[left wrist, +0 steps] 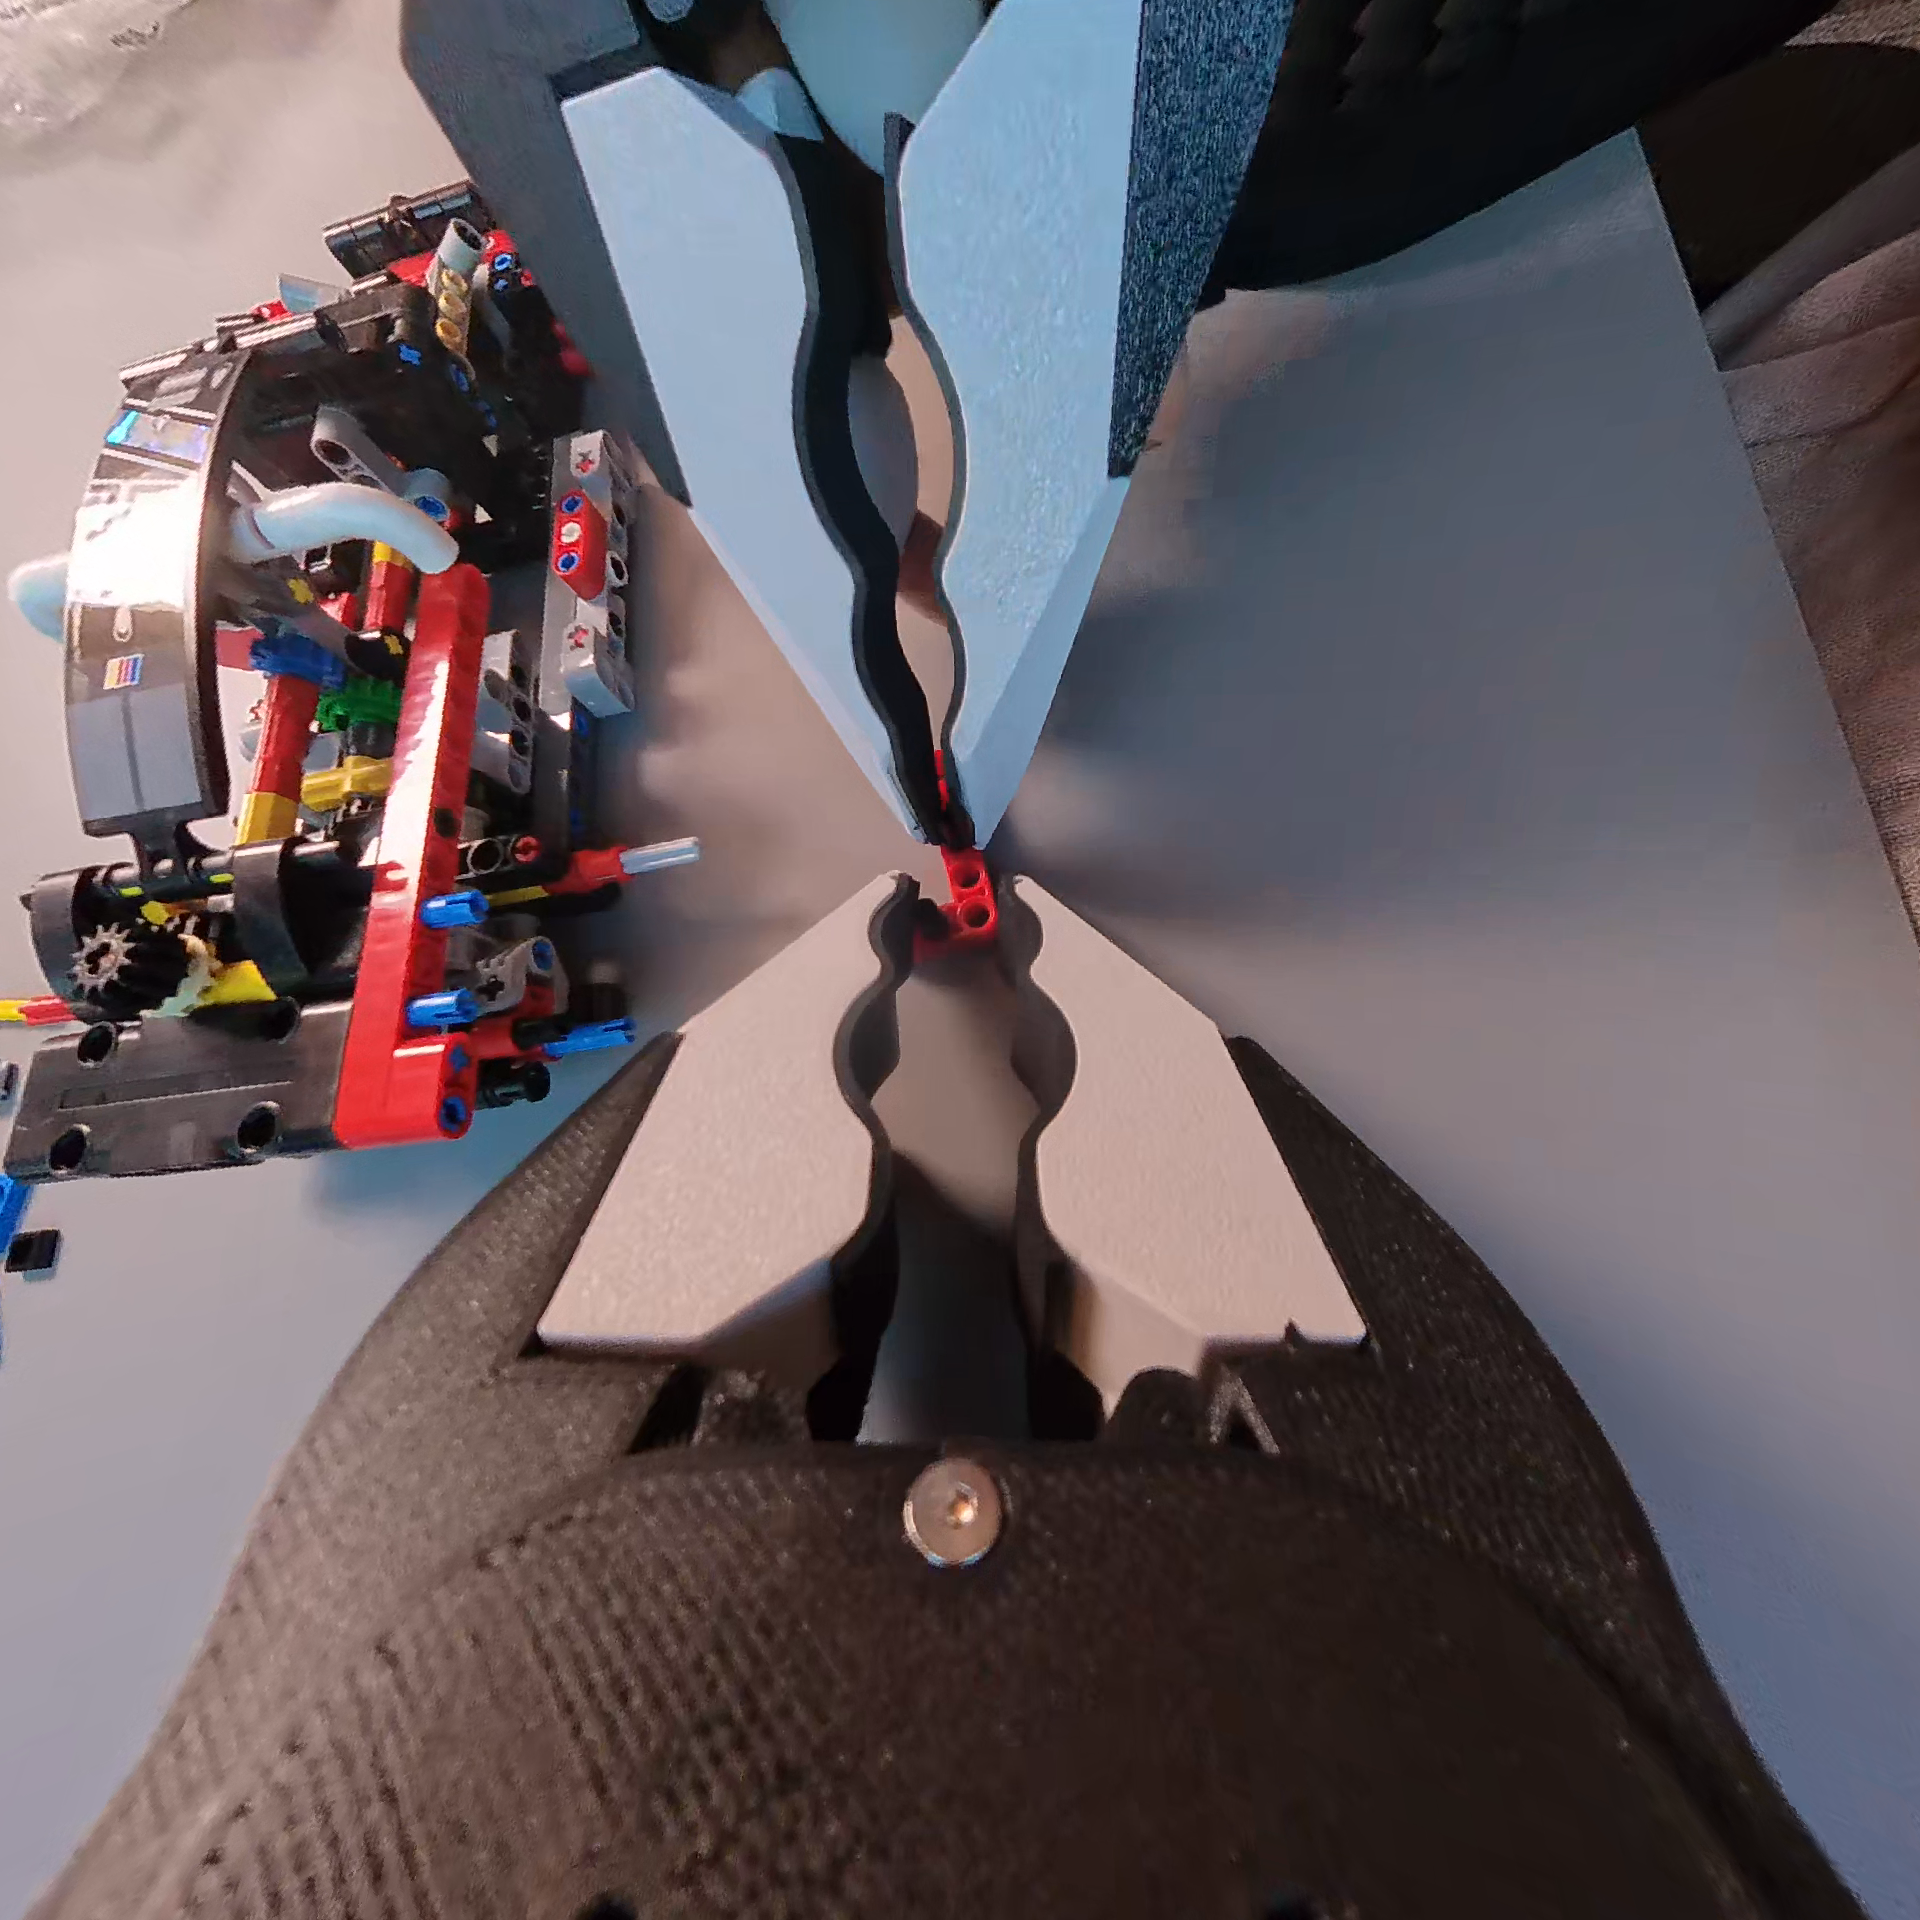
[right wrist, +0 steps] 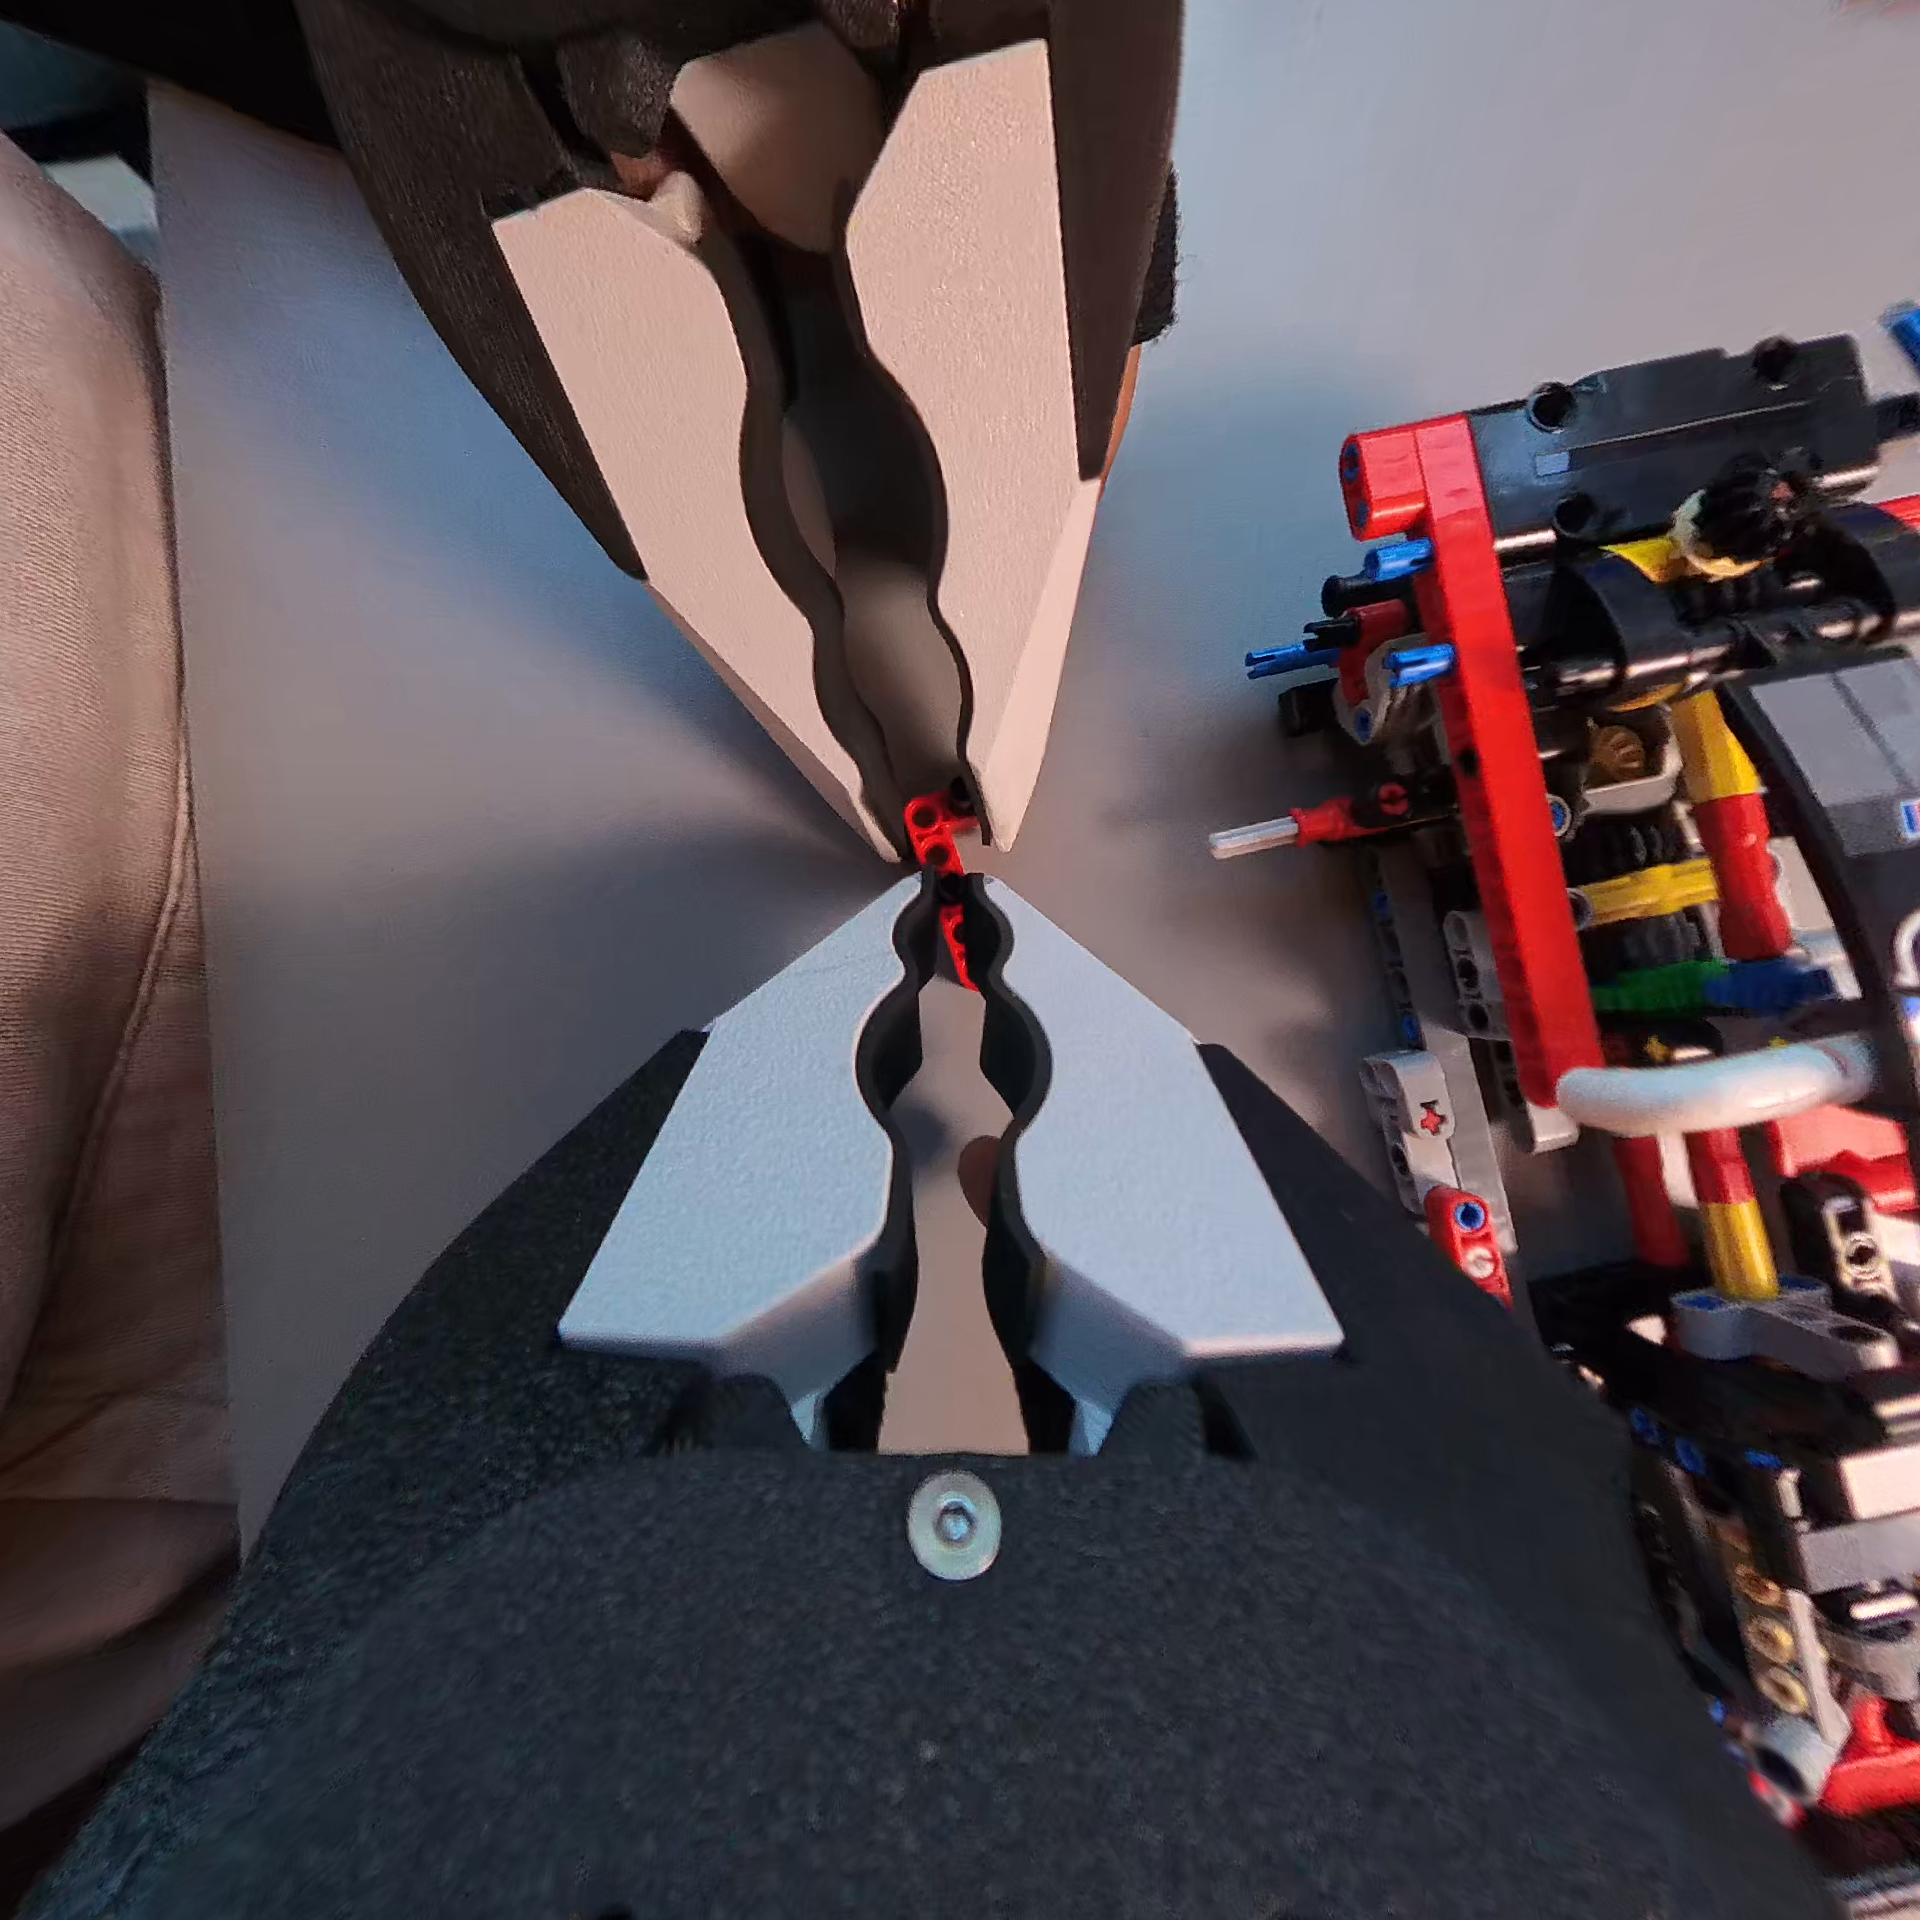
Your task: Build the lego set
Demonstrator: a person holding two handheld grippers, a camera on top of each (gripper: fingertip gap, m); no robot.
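Observation:
A small red holed beam (left wrist: 971, 899) is held between both grippers above the pale table (left wrist: 1455, 831). My left gripper (left wrist: 961, 894) is shut on its lower end. My right gripper (left wrist: 951, 826) comes in from the top, tip to tip with the left, and is shut on its upper end. In the right wrist view my right gripper (right wrist: 951, 894) pinches one end of the red beam (right wrist: 928, 821), and my left gripper (right wrist: 935, 821) pinches the other from above. The part-built red and black lego model (left wrist: 416, 831) stands to the left, apart from both grippers; the right wrist view shows it on the right (right wrist: 1507, 779).
Small loose blue and black pieces (left wrist: 26, 1247) lie at the left edge, near the model. A clear plastic bag (left wrist: 62, 62) is at the far top left. A person's clothing (right wrist: 83, 935) lies beyond the table edge. Left and right tips are no more than a few centimetres apart.

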